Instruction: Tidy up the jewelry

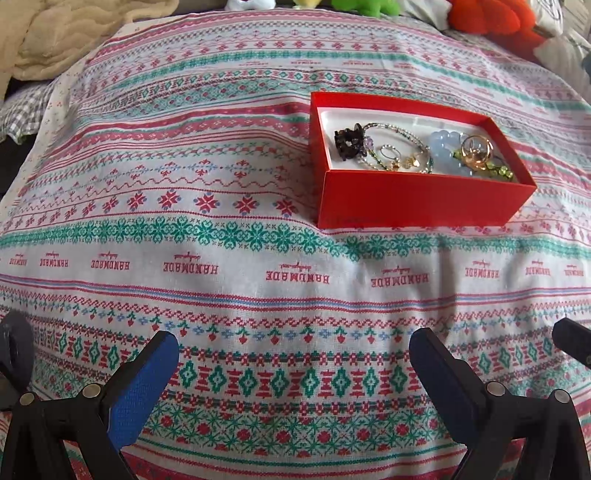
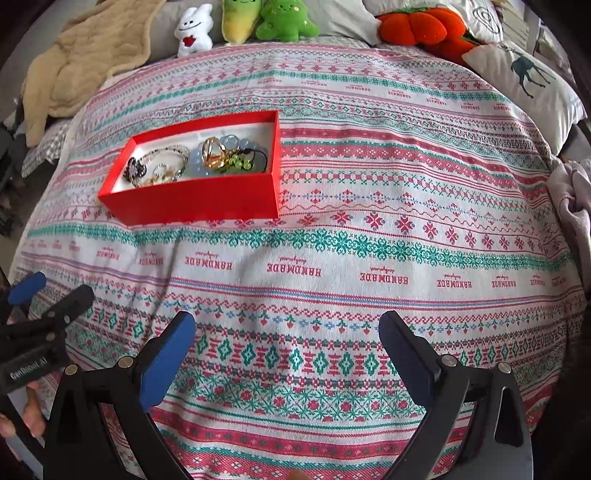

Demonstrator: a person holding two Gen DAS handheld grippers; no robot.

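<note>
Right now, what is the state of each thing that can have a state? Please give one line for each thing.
Red box: lid off, upright on the patterned cloth.
Jewelry: all inside the box, piled together, not sorted.
Left tool: open, holds nothing, over bare cloth.
Right tool: open, holds nothing, over bare cloth.

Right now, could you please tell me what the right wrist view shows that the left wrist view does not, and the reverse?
Only the right wrist view shows the white plush rabbit, the white cushion with a teal deer and the open, empty right gripper.

Only the left wrist view shows the dark flower-shaped hair clip sharply, and between its fingers the open, empty left gripper.

Both show the open red cardboard box of jewellery, the patterned red-and-green cloth, the beige blanket and the orange plush toy.
</note>
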